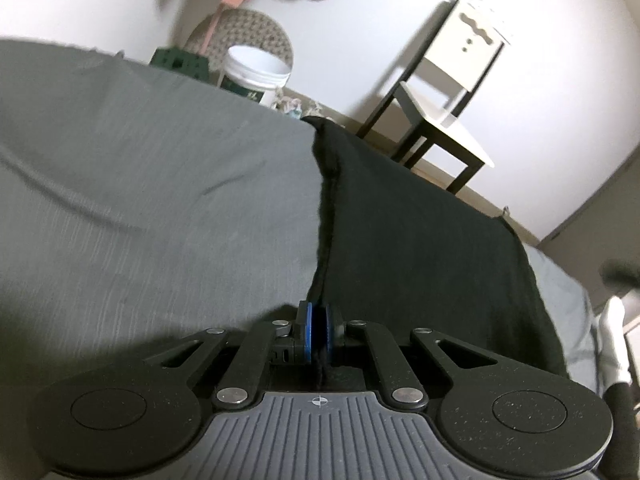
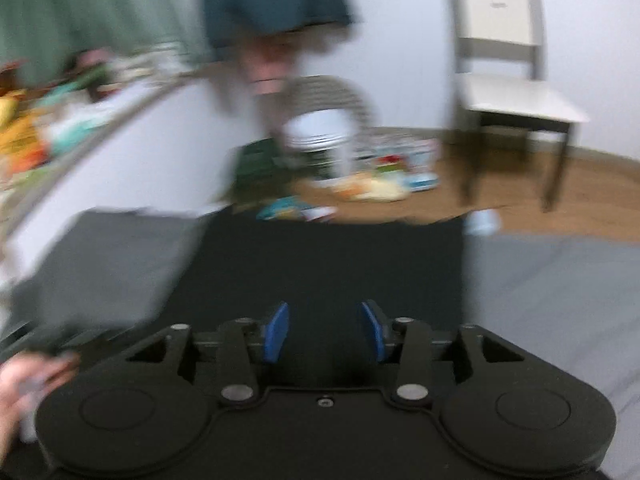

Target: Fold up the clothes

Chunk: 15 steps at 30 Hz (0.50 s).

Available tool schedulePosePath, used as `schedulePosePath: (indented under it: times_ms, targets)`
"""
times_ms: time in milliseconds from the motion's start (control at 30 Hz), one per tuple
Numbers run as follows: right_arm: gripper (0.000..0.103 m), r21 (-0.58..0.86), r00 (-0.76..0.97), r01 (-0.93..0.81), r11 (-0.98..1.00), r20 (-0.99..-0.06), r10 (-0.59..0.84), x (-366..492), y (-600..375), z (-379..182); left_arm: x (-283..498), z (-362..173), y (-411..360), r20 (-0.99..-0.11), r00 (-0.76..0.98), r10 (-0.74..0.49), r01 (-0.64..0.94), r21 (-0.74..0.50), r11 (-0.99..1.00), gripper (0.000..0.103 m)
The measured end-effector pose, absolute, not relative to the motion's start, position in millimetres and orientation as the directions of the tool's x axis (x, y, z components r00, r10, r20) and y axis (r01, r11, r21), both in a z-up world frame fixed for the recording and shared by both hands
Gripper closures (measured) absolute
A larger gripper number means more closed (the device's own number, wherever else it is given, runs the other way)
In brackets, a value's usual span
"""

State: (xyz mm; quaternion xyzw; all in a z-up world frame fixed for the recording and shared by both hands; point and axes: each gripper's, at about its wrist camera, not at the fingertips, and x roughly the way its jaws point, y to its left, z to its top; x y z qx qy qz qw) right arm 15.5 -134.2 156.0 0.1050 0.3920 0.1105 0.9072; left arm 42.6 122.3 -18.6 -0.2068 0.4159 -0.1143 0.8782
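Observation:
A black garment (image 1: 420, 224) lies spread on the grey bed sheet (image 1: 140, 184), its left edge raised in a ridge. My left gripper (image 1: 318, 332) is shut on that edge, the black cloth pinched between its blue pads (image 1: 307, 330). In the blurred right wrist view the same black garment (image 2: 332, 264) lies flat ahead on the grey sheet (image 2: 560, 300). My right gripper (image 2: 326, 330) hovers over its near part, open, with only the cloth surface seen between its blue fingers (image 2: 276, 332).
A white chair (image 1: 448, 92) with dark legs stands on the wood floor beyond the bed, the same chair (image 2: 516, 92) at upper right. A white bucket (image 1: 256, 74), a green crate (image 1: 180, 62) and floor clutter (image 2: 380, 180) sit near the wall. A hand (image 2: 20, 384) shows lower left.

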Motion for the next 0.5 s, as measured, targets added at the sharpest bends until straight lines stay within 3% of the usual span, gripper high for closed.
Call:
schedulePosePath:
  times_ms: [167,267,300,333,400,500]
  targets:
    - [0.060,0.392,0.605,-0.240,0.888,-0.655,0.453,-56,-56,147,42,-22,124,-0.681,0.620,-0.390,0.007,-0.492,0.870,0.099]
    - [0.060,0.391,0.623,-0.249,0.886,-0.636,0.455,-81,-23,134,43,-21,125,-0.694,0.620,-0.367,-0.002,-0.469,0.883,0.097]
    - [0.060,0.369,0.629,-0.254,0.894,-0.639,0.442,-83,-13,128,42,-18,127,-0.689,0.628,-0.361,-0.011,-0.472,0.881,0.081]
    - [0.060,0.339,0.635,-0.259,0.904,-0.646,0.424,-85,-3,122,40,-16,128,-0.685,0.636,-0.356,-0.021,-0.476,0.879,0.049]
    - [0.060,0.279,0.647,-0.268,0.922,-0.657,0.387,-87,16,110,37,-13,131,-0.669,0.651,-0.358,-0.034,-0.497,0.867,0.016]
    - [0.060,0.207,0.660,-0.283,0.937,-0.667,0.346,-92,41,92,33,-12,134,-0.635,0.662,-0.397,-0.024,-0.547,0.837,0.016]
